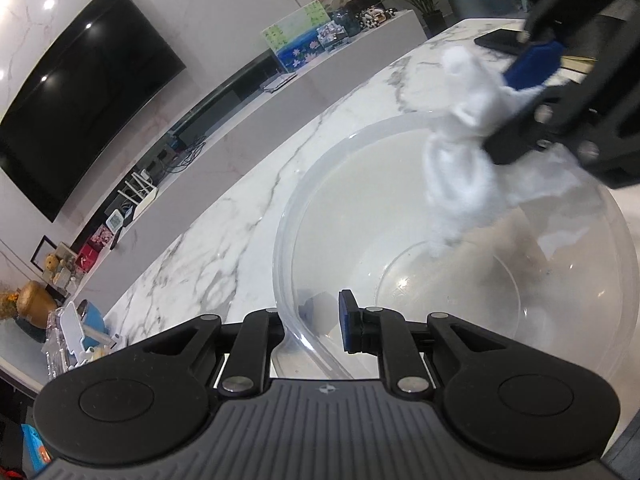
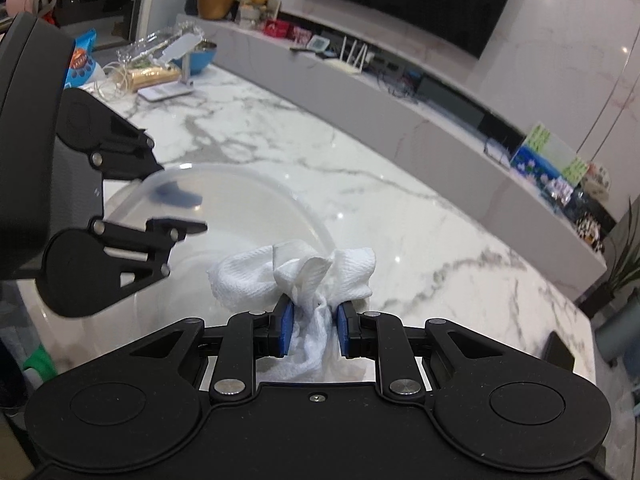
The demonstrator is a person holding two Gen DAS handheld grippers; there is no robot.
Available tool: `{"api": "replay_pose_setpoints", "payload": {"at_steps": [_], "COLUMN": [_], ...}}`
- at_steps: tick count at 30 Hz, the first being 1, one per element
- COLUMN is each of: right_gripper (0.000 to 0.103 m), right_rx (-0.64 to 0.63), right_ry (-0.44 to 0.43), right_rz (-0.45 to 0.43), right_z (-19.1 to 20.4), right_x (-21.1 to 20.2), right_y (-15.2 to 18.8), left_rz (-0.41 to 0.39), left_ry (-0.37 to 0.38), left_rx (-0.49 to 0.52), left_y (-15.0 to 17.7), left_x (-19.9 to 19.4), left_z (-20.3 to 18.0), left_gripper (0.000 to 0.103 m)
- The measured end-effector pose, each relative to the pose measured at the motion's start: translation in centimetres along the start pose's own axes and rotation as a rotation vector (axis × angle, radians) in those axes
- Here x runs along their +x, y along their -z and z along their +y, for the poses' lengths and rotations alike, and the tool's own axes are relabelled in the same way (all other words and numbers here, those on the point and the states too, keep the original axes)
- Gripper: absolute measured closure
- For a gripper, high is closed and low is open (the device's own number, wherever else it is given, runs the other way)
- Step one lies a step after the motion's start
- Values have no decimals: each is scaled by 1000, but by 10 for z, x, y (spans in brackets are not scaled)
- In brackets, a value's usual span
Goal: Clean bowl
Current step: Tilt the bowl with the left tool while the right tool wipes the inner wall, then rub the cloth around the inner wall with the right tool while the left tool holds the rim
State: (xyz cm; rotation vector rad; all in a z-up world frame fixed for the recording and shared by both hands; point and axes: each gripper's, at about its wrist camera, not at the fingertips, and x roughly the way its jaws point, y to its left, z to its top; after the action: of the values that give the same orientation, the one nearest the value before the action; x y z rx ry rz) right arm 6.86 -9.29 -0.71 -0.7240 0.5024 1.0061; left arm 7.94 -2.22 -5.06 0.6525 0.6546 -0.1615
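A clear plastic bowl (image 1: pixel 460 300) stands on the marble table (image 1: pixel 224 240). My left gripper (image 1: pixel 326 316) is shut on the bowl's near rim, one pad inside the wall and one outside. A crumpled white paper towel (image 1: pixel 456 176) hangs over the bowl's far side, and my right gripper (image 1: pixel 516 100) is shut on it. In the right wrist view the paper towel (image 2: pixel 296 272) bunches out between the blue pads of my right gripper (image 2: pixel 314 320), just above the bowl (image 2: pixel 248 216). At the left, the left gripper (image 2: pixel 188 212) clamps the rim.
A dark phone (image 1: pixel 496 40) lies on the table beyond the bowl. A blue bowl (image 2: pixel 200 56), snack bags and a white stand sit at the table's far end. A low TV bench runs along the wall beyond the table edge.
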Motion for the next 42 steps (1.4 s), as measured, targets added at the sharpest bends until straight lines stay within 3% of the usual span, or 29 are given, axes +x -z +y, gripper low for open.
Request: {"api": "replay_pose_setpoints", "payload": {"at_steps": [15, 30, 42], "right_gripper": [84, 84, 84], "right_rx": [-41, -39, -55], "right_ry": [-50, 13, -31], "right_rz": [54, -46, -130], "right_z": [12, 5, 6], "right_x": [-2, 1, 1], "right_y": [10, 1, -11], "left_rz": [-5, -21, -37], "left_ry": [-27, 30, 41], "left_rx": [-9, 59, 86], "left_y": [-4, -2, 1], "left_x": [-2, -3, -4], "left_z": [4, -7, -16], "left_gripper": [90, 89, 89]}}
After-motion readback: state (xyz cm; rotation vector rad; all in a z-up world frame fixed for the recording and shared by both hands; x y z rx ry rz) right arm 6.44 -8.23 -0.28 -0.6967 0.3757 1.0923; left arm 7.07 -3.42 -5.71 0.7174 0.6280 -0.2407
